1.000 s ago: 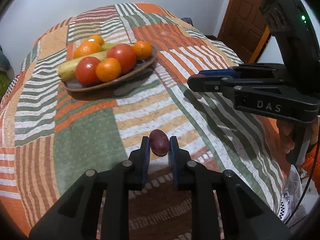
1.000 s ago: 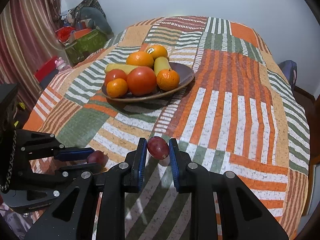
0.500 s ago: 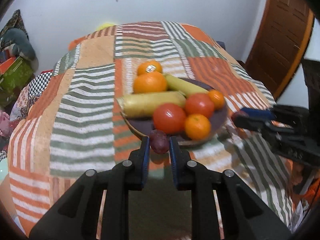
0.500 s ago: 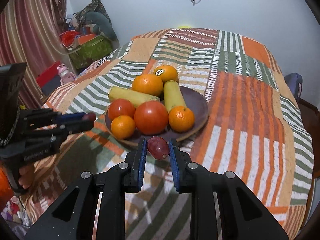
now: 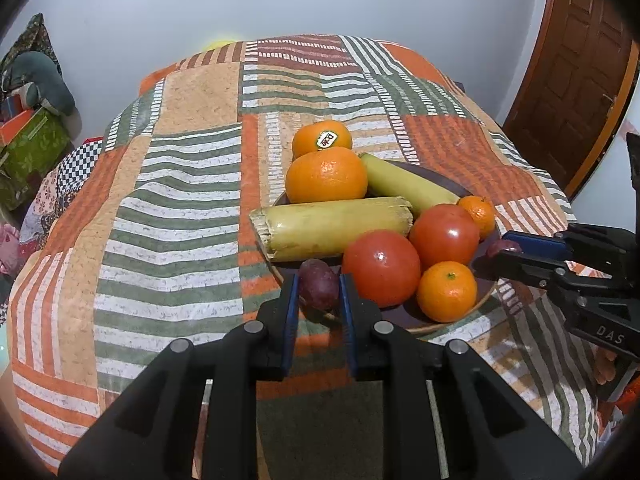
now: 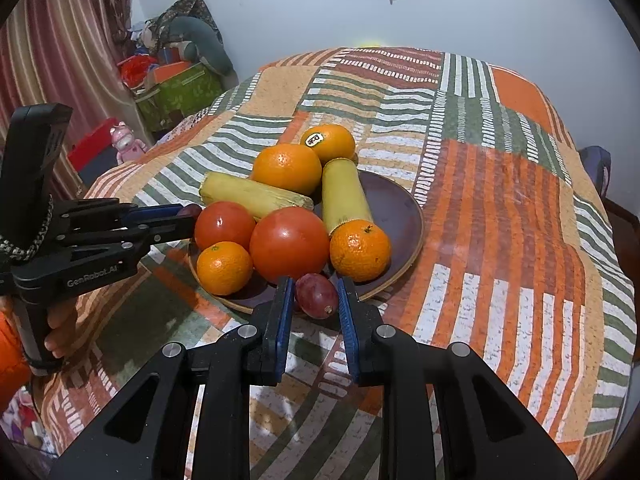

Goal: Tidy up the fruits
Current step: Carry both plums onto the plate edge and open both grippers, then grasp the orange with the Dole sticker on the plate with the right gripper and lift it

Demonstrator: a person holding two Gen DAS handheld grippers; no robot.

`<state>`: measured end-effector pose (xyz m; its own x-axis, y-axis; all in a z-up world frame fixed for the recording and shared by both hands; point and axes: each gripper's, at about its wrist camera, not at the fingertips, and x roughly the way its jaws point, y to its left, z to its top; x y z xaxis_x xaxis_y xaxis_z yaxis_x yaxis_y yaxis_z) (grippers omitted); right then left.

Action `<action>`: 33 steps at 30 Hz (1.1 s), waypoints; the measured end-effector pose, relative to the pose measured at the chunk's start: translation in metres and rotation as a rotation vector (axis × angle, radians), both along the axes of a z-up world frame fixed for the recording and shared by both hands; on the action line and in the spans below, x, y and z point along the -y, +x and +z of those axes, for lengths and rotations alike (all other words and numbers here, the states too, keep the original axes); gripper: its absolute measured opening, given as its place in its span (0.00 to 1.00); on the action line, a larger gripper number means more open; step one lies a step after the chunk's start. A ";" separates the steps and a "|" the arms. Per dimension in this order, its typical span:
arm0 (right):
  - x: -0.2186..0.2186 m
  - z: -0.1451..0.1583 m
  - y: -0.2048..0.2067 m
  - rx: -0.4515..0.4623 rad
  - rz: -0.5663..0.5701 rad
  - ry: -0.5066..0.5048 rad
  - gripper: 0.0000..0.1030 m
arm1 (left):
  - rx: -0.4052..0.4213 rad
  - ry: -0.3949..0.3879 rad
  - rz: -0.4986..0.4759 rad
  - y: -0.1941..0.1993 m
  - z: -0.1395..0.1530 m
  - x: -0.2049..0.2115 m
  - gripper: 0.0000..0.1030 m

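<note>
A dark brown plate point(image 6: 400, 216) on the patchwork cloth holds oranges point(image 6: 287, 168), two red tomatoes point(image 6: 289, 249), small tangerines point(image 6: 360, 250) and two yellow-green cylinders point(image 6: 346, 196). My left gripper point(image 5: 319, 292) is shut on a purple grape point(image 5: 318, 283) at the plate's near-left rim point(image 5: 452, 322). My right gripper point(image 6: 314, 296) is shut on a second purple grape point(image 6: 316, 295) over the plate's near rim, just in front of the big tomato. Each gripper shows in the other's view: the right gripper point(image 5: 505, 249) and the left gripper point(image 6: 188, 214).
The round table with the striped patchwork cloth point(image 5: 180, 184) fills both views. A wooden door point(image 5: 576, 80) stands at the right. Boxes and clutter point(image 6: 176, 88) and a curtain point(image 6: 60, 40) are at the left, beyond the table.
Both grippers have moved forward from the table's near edge to the plate, each still holding its grape. The plate now fills the middle of both views.
</note>
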<state>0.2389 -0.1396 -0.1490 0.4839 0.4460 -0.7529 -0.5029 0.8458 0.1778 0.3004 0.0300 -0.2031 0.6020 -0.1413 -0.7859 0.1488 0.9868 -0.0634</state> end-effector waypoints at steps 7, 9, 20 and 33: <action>0.001 0.001 -0.001 -0.002 0.006 0.003 0.20 | -0.011 -0.009 0.017 0.004 -0.004 -0.003 0.20; 0.000 0.001 -0.002 -0.001 0.008 -0.002 0.20 | -0.010 -0.006 0.019 0.005 -0.004 -0.003 0.22; -0.005 0.010 -0.001 0.000 0.010 -0.038 0.22 | 0.022 -0.072 0.047 -0.001 0.009 -0.020 0.42; -0.019 0.043 0.013 0.043 -0.019 -0.067 0.22 | 0.067 -0.058 0.041 0.011 0.044 -0.037 0.42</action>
<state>0.2521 -0.1202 -0.1057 0.5248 0.3859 -0.7587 -0.4924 0.8647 0.0992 0.3115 0.0675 -0.1587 0.6590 -0.1592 -0.7351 0.1139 0.9872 -0.1117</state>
